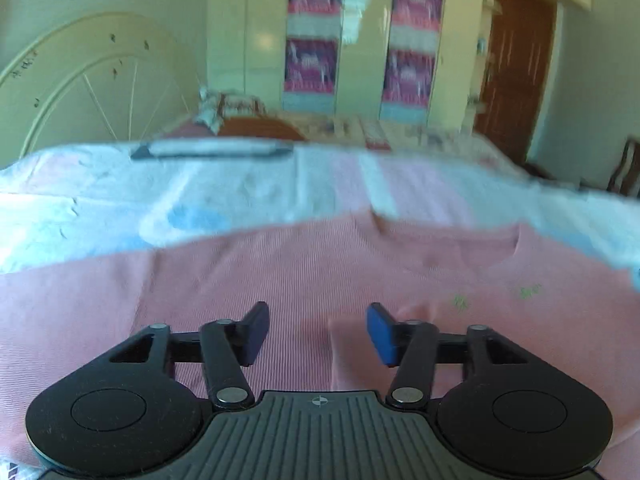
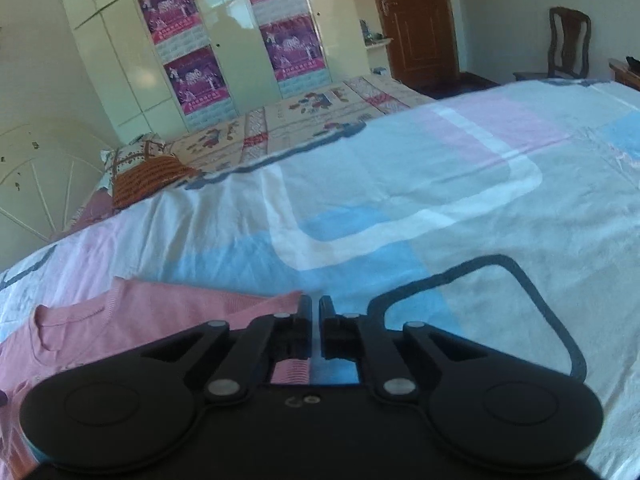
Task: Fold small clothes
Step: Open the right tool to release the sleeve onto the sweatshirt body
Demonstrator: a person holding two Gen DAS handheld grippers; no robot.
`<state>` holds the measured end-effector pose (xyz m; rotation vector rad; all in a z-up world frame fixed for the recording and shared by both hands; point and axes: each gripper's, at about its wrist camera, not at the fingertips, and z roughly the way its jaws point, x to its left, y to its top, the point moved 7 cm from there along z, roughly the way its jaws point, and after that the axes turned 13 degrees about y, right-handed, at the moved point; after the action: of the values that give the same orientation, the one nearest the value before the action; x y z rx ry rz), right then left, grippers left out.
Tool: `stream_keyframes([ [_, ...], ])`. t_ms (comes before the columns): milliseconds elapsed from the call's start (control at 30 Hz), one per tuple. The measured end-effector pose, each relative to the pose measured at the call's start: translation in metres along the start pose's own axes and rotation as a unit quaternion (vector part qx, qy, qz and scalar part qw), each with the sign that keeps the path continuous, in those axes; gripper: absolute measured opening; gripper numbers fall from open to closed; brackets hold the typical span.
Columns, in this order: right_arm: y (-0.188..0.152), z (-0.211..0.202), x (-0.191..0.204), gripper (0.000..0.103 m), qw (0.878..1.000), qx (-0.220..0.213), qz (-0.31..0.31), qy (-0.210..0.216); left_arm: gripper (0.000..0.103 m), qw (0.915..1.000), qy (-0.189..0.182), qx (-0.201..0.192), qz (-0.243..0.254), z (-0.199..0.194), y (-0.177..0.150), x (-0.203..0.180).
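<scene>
A pink ribbed knit shirt (image 1: 304, 272) lies flat on the bed, its round neckline (image 1: 516, 244) to the right, with a folded flap edge under my left gripper. My left gripper (image 1: 319, 322) hovers just over the shirt, its blue pads (image 1: 382, 334) well apart with only flat cloth below them. In the right wrist view the pink shirt (image 2: 132, 312) sits at the lower left. My right gripper (image 2: 316, 314) is at the shirt's right edge, jaws drawn together to a thin slit. A ribbed cuff (image 2: 290, 372) shows beneath its left finger. No cloth shows in the slit.
The shirt rests on a bedsheet (image 2: 400, 184) with pink, blue and white blocks. A patterned pillow (image 2: 132, 156) and orange cushion lie by the cream headboard (image 1: 80, 92). Wardrobe doors with posters (image 2: 192, 76), a brown door (image 2: 416, 20) and a wooden chair (image 2: 568, 44) stand beyond.
</scene>
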<state>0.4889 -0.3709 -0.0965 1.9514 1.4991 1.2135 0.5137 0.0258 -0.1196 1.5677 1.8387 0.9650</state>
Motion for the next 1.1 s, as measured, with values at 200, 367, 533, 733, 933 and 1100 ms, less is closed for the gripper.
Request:
stream_keyframes([
  [200,-0.019,0.023,0.019,0.007,0.998,0.049,-0.048,-0.001,0.053,0.9928,-0.083,0.026,0.082,-0.005,-0.013,-0.072],
  [367,-0.02,0.001,0.019,0.016,0.998,0.037,-0.046,-0.009,0.064,0.9916,-0.046,0.023,0.118,0.0,-0.023,-0.071],
  [533,-0.055,-0.058,0.038,0.017,0.997,0.041,-0.061,0.024,0.064,0.9966,-0.061,-0.001,0.056,-0.047,-0.034,-0.044],
  [733,-0.102,-0.082,0.042,0.015,0.995,0.058,-0.076,-0.016,0.064,0.9963,-0.042,0.023,0.071,-0.039,-0.052,-0.039],
  [933,-0.103,-0.08,0.053,0.019,0.993,0.068,-0.094,-0.034,0.064,0.9948,-0.039,0.046,0.081,-0.034,-0.059,-0.041],
  [1100,-0.093,-0.088,0.065,0.015,0.995,0.03,-0.09,-0.026,0.064,0.9949,-0.037,0.038,0.086,-0.039,-0.054,-0.038],
])
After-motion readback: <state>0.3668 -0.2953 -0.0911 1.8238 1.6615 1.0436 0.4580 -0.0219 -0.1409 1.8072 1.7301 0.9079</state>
